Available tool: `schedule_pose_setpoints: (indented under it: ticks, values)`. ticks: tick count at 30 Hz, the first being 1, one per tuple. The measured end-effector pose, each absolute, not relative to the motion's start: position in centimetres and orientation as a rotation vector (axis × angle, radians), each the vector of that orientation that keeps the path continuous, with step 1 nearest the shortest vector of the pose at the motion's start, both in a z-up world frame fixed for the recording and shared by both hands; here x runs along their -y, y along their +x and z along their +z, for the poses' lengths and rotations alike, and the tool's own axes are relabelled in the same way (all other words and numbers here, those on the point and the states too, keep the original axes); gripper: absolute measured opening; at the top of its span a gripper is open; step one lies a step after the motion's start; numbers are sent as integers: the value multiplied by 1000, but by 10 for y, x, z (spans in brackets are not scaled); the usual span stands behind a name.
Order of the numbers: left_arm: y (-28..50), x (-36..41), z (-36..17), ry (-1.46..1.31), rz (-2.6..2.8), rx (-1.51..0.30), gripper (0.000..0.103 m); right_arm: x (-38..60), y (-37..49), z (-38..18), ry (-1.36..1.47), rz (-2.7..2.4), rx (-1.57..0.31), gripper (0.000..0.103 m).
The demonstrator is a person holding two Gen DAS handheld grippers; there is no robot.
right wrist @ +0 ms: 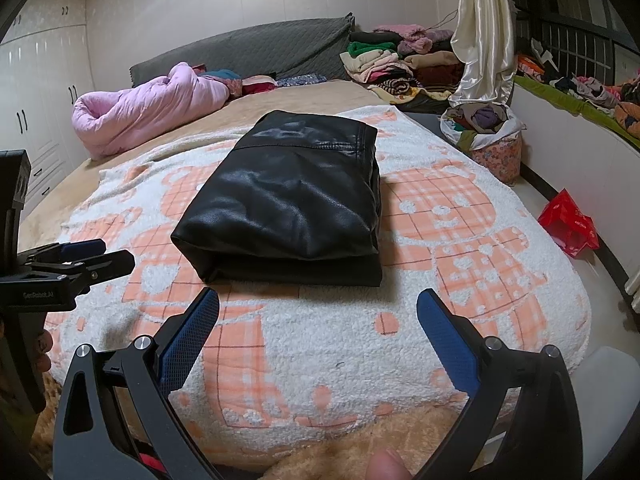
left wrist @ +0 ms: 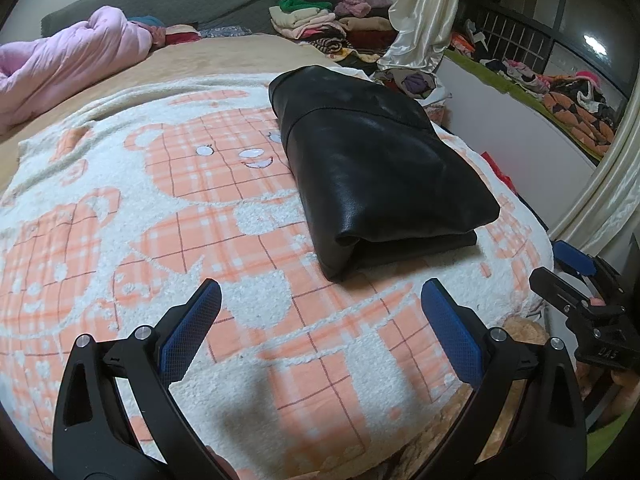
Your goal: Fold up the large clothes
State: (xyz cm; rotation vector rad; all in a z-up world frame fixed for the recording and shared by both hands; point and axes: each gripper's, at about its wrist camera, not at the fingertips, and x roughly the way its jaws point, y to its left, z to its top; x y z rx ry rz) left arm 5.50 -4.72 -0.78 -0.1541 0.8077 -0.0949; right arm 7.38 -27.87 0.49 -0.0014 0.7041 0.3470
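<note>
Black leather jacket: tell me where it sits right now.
The folded black leather jacket lies on the bear-patterned blanket on the bed, ahead of both open grippers and touching neither; in the left wrist view it sits right of centre.

Two markings can be read. On the black body of the right gripper (left wrist: 576, 264), seen at the right edge of the left wrist view, the raised letters "DAS" are made out. On the black body of the left gripper (right wrist: 86, 256), seen at the left edge of the right wrist view, the small pale lettering "GenRobot.AI" is read, though its first letter is unclear. No other writing can be deciphered.
</note>
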Motion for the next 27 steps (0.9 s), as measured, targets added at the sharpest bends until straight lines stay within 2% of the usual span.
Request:
schedule_pose_setpoints:
  ticks: [19,23,27]
  values:
    - [54,50,-8,-132,-84,-821,94,310,74,0,31,243,-729,99]
    - [63,26,-15,-207,-50,-862,94,367,74,-9,95,105,-725,99]
    - [71,-55,-20,-336,76,-875,94,472,81,-41,148,-218,-763,99]
